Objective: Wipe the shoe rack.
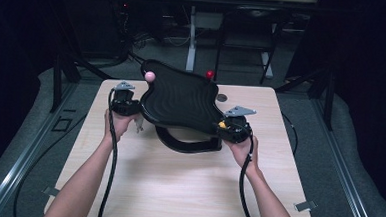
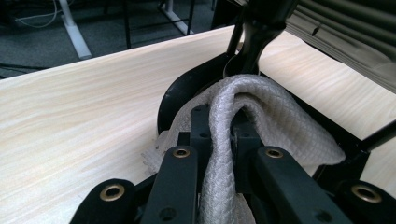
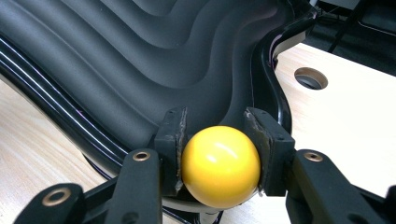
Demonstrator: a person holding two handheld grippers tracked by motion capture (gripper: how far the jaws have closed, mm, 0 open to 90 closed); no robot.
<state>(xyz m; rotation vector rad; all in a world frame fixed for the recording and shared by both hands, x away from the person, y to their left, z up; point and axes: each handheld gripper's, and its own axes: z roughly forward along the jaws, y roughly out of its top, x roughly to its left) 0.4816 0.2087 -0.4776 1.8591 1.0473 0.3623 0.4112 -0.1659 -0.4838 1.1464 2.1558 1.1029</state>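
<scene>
On table (image 1: 177, 188), left tool (image 2: 219, 135) grips white rope (image 2: 261, 107); right tool (image 3: 219, 140) grips yellow ball (image 3: 220, 166)

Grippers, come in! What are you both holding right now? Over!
Left gripper shut on white rope. Right gripper shut on yellow ball at black ridged tray corner. Pink ball, red ball on far corners. Nothing blocking.

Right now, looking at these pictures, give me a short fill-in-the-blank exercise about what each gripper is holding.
1. The right gripper is shut on a ball whose colour is ____.
2. The left gripper is shut on a white ____.
3. On the far rim of the black tray sit a red ball and a ____ one.

Missing words: yellow; rope; pink
</scene>
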